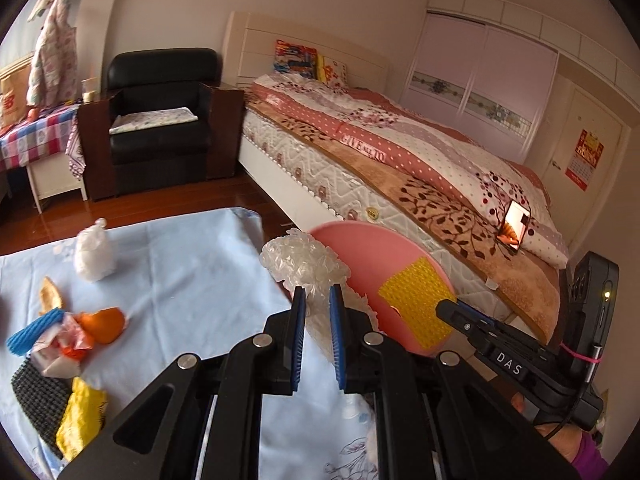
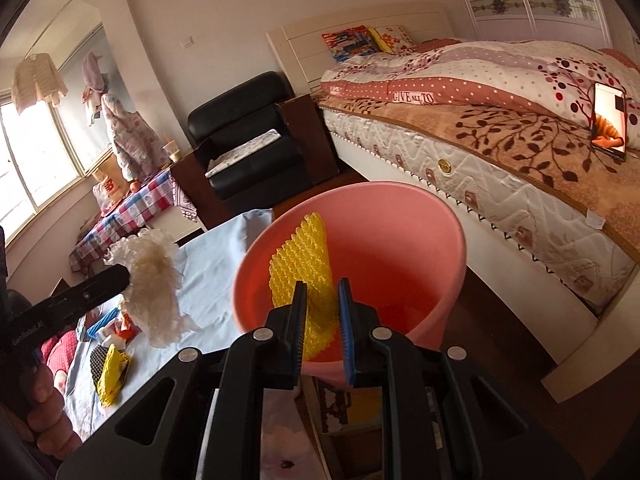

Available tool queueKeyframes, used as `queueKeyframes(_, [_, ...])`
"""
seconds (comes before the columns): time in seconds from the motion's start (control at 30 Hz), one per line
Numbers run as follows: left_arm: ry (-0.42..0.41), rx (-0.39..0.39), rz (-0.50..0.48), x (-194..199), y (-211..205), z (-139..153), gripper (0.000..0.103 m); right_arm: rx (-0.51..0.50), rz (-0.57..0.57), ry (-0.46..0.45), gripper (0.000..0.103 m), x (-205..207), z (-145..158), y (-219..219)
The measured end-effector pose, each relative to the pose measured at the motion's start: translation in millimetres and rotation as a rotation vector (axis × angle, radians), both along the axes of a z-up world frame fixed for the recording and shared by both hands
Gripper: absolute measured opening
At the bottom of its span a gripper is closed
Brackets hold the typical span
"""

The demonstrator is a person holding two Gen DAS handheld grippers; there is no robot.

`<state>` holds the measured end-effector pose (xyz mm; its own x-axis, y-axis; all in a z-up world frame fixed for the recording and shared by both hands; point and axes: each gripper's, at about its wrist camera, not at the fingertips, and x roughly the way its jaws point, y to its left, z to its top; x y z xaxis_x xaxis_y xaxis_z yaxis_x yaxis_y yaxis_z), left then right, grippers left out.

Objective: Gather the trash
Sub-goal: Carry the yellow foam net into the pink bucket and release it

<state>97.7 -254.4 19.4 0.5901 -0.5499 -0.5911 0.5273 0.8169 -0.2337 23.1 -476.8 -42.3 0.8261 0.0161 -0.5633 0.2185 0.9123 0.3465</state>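
Over the mouth of the pink bin [image 2: 400,248], the yellow bubble wrap [image 2: 306,276] hangs clamped between the pads of my right hand-held gripper [image 2: 322,320], most of the sheet already inside the rim. My left hand-held gripper [image 1: 317,320] is closed on a wad of clear bubble wrap [image 1: 304,264], held just beside the bin at the edge of the counter [image 1: 180,264].

The risks, as I judge them: the yellow sheet is light and stiff, so if I let go with it leaning on the rim it may tip out onto the floor rather than slide down. The bin looks tilted toward me — a nudge from either tool could topple it. The clear wad bulges well past my left pads, so a loose grip could drop it short — between counter and bin. More scraps [image 1: 68,340] wait on the counter.
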Motion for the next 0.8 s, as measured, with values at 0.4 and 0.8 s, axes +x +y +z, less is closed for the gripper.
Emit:
queueKeyframes(0.4, [0.034,0.052,-0.059,17,-58,-24,0.012,0.021,-0.06,0.029,0.016,7,-11,-22])
queueKeyframes(0.8, [0.037,0.054,-0.036,21,-60,-31,0.052,0.057,-0.077,0.052,0.026,14,-19,-31])
